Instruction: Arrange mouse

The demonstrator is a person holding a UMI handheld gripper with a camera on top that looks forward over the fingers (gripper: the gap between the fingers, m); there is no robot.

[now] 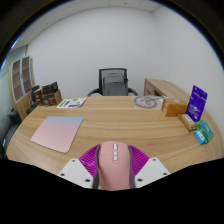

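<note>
A pink computer mouse point(113, 164) sits between my two fingers, whose magenta pads point(90, 159) press on its left and right sides. My gripper point(113, 158) is shut on the mouse and holds it above the near edge of the wooden desk point(120, 125). A pink mouse mat point(58, 131) lies on the desk ahead and to the left of the fingers.
A black office chair point(115, 81) stands behind the desk's far side. Papers point(71, 102) and a round item point(148, 102) lie at the back. A purple box point(197, 100) and a teal box point(204, 133) sit at the right. A shelf point(20, 85) stands at the left.
</note>
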